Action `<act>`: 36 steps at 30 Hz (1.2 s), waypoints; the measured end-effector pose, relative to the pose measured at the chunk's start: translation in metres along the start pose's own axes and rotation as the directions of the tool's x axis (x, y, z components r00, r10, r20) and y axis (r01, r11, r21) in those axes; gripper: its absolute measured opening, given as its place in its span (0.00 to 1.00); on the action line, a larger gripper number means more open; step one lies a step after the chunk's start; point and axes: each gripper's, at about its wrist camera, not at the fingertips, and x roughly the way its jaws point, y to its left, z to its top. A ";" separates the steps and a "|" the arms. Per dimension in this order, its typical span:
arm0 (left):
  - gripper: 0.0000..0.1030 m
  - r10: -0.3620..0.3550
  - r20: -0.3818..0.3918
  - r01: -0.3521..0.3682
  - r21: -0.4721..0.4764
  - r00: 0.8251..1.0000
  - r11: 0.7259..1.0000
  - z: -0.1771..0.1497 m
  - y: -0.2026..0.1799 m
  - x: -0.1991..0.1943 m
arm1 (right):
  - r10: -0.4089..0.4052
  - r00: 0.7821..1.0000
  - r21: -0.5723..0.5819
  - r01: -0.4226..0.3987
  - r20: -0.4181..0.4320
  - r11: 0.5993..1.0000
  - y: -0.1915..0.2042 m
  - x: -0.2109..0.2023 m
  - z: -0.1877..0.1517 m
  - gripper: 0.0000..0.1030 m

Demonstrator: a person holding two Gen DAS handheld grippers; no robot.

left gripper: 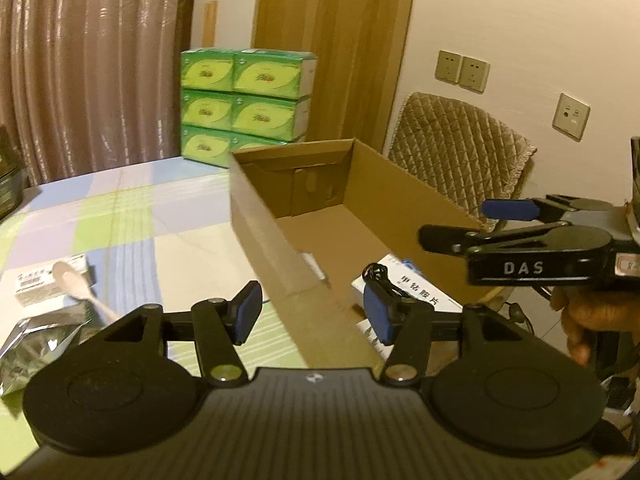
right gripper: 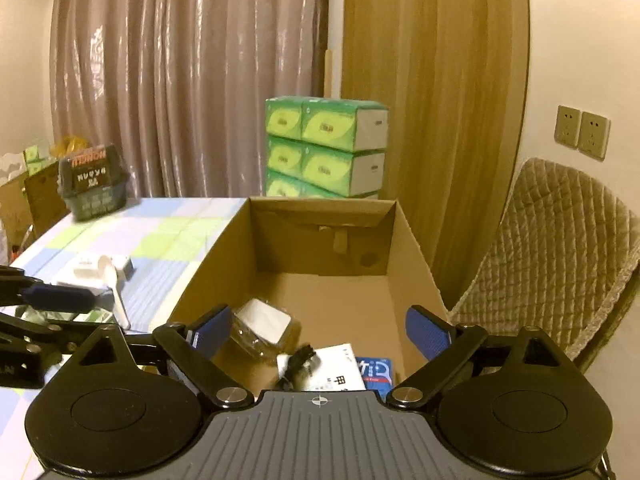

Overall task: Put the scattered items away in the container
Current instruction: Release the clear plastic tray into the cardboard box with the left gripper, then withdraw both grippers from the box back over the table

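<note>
The cardboard box [left gripper: 404, 200] [right gripper: 224, 256] stands open on the table. Inside lie a white and blue medicine box [left gripper: 416, 288] [right gripper: 340, 368], a coiled black cable [right gripper: 300, 360] [left gripper: 378, 274] and a clear plastic tub with white contents [right gripper: 262, 322]. My left gripper [left gripper: 312, 312] is open and empty, straddling the box's near left wall. My right gripper [right gripper: 318, 332] is open and empty above the box's near end; it also shows at the right of the left wrist view [left gripper: 472, 224]. On the table left of the box lie a white plastic spoon [left gripper: 78, 286] [right gripper: 114, 284], a small white carton [left gripper: 44, 284] [right gripper: 86, 274] and a silver foil pouch [left gripper: 36, 344].
The table has a checked green, blue and white cloth [left gripper: 132, 216]. A dark green basket [right gripper: 94, 188] stands at its far left. Stacked green tissue packs [left gripper: 244, 100] [right gripper: 324, 148] stand behind the box. A padded chair [left gripper: 460, 152] [right gripper: 548, 252] is right of the box.
</note>
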 end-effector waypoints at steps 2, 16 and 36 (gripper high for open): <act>0.53 0.011 -0.003 -0.012 -0.007 1.000 1.000 -0.006 0.005 -0.007 | 0.004 1.000 -0.005 -0.004 -0.001 1.000 0.003 -0.004 -0.002 0.88; 0.82 0.204 -0.006 -0.204 -0.107 0.979 0.973 -0.063 0.075 -0.100 | 0.162 0.987 -0.082 -0.161 0.007 0.984 0.097 -0.040 -0.014 0.89; 0.96 0.404 -0.094 -0.414 -0.135 0.910 0.900 -0.125 0.189 -0.175 | 0.274 0.944 -0.170 -0.305 -0.186 0.937 0.227 0.001 -0.030 0.94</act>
